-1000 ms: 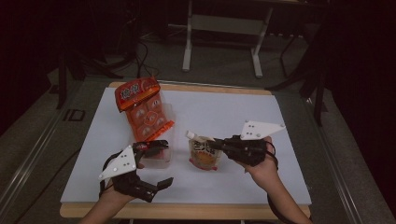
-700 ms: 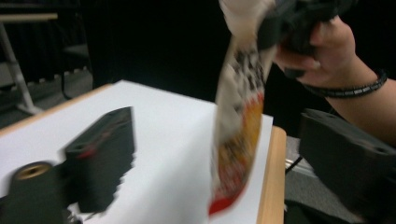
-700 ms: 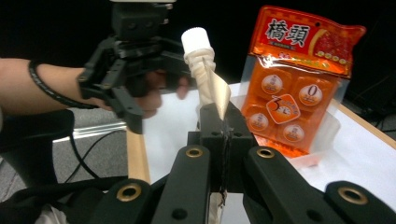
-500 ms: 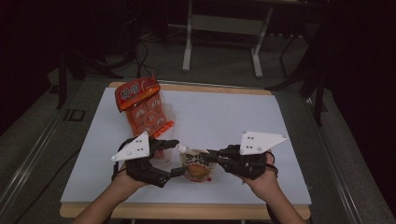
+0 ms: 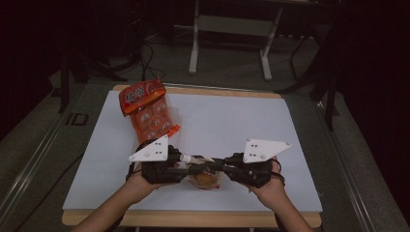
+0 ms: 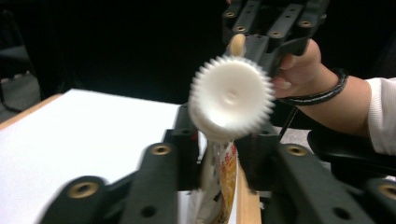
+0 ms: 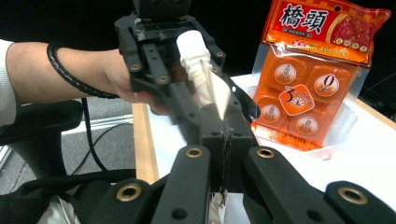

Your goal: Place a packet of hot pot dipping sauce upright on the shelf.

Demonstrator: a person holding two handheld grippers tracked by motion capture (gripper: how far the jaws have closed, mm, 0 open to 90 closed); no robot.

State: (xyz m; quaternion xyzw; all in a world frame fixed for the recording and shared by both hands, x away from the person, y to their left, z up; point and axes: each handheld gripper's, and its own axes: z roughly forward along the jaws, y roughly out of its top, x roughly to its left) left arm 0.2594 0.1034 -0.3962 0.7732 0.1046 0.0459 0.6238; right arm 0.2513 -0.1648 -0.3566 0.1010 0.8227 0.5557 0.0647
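You hold a small spouted pouch (image 5: 205, 176) up between your two grippers, near the front edge of the white table (image 5: 232, 121). It has a white ribbed cap (image 6: 232, 97) on a white spout, and orange print on its side.

Your right gripper (image 5: 218, 165) comes in from the right. Its two black jaws are squeezed tight on the top of the pouch, just below the spout. In the right gripper view the white spout (image 7: 198, 60) sticks up right past the jaw tips (image 7: 223, 140).

Your left gripper (image 5: 193, 166) comes in from the left and meets the pouch at the cap end. Its jaws have just been closing, and the cap sits between them. In the left gripper view the round cap faces the camera, above the two black jaws (image 6: 219, 156). The jaws look snug against the neck under the cap, but you cannot tell for sure if they are pressing on it.

The two grippers point at each other, tip to tip, with the pouch hanging down between them.

Farther back on the table, toward the left, lies an orange bag of jelly cups (image 5: 147, 112). It is well apart from your hands.
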